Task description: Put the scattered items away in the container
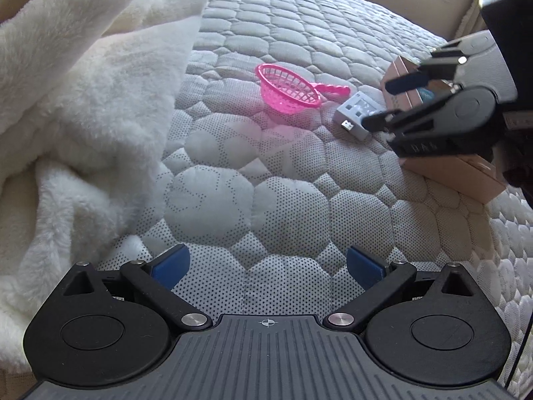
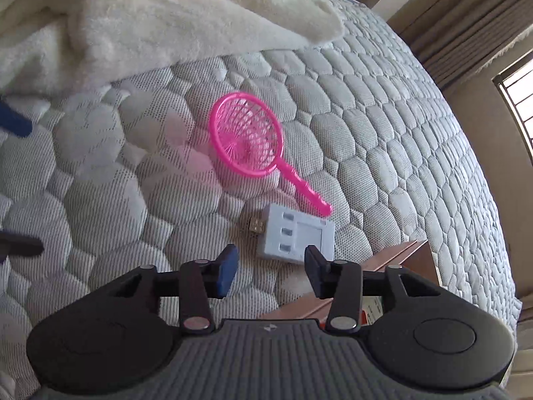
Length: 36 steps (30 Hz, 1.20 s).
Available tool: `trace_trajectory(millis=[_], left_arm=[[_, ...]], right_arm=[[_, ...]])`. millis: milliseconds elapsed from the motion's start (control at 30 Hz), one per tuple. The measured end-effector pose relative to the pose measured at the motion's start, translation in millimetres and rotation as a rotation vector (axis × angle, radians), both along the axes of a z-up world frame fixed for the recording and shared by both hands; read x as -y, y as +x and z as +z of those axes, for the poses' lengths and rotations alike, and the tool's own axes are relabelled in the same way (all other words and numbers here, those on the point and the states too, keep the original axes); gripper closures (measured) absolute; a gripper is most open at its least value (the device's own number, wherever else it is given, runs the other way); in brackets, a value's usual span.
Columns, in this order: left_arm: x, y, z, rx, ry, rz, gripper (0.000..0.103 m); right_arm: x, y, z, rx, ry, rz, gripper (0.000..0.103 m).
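A pink plastic strainer [image 1: 289,90] [image 2: 248,136] lies on the quilted mattress [image 1: 266,183] [image 2: 100,183]. A white USB adapter [image 1: 358,113] [image 2: 299,235] lies just beside its handle. A brown cardboard box [image 1: 466,170] [image 2: 393,256] stands right of the adapter. My left gripper [image 1: 268,263] is open and empty, low over bare mattress, well short of the items. My right gripper [image 2: 271,268] [image 1: 383,103] is open and empty, hovering just above the adapter, next to the box.
A fluffy white blanket [image 1: 73,100] [image 2: 150,16] is heaped along the left and far side of the bed. A window [image 2: 519,100] and curtain are beyond the mattress edge on the right.
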<state>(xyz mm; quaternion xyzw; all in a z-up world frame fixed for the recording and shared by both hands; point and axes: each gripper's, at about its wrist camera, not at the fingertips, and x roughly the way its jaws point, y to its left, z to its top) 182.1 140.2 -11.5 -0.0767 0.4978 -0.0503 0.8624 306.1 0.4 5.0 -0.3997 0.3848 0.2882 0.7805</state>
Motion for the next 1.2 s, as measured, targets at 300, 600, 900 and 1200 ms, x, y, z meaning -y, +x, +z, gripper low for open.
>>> trace_trajectory(millis=[300, 600, 900, 1200], left_arm=[[-30.2, -16.4, -10.5, -0.025, -0.011, 0.047, 0.000], [-32.6, -32.0, -7.9, -0.032, 0.011, 0.052, 0.000], [-13.4, -52.8, 0.3, -0.056, 0.045, 0.029, 0.000], [-8.7, -60.7, 14.9, -0.049, 0.061, 0.064, 0.000]], right_arm=[[-70.7, -16.4, -30.4, 0.126, -0.070, 0.298, 0.053], [-88.5, -17.5, -48.1, 0.149, -0.104, 0.187, 0.097], [-14.4, -117.7, 51.2, -0.083, 0.170, 0.102, 0.097], [19.8, -188.2, 29.2, -0.195, 0.170, 0.008, 0.097]])
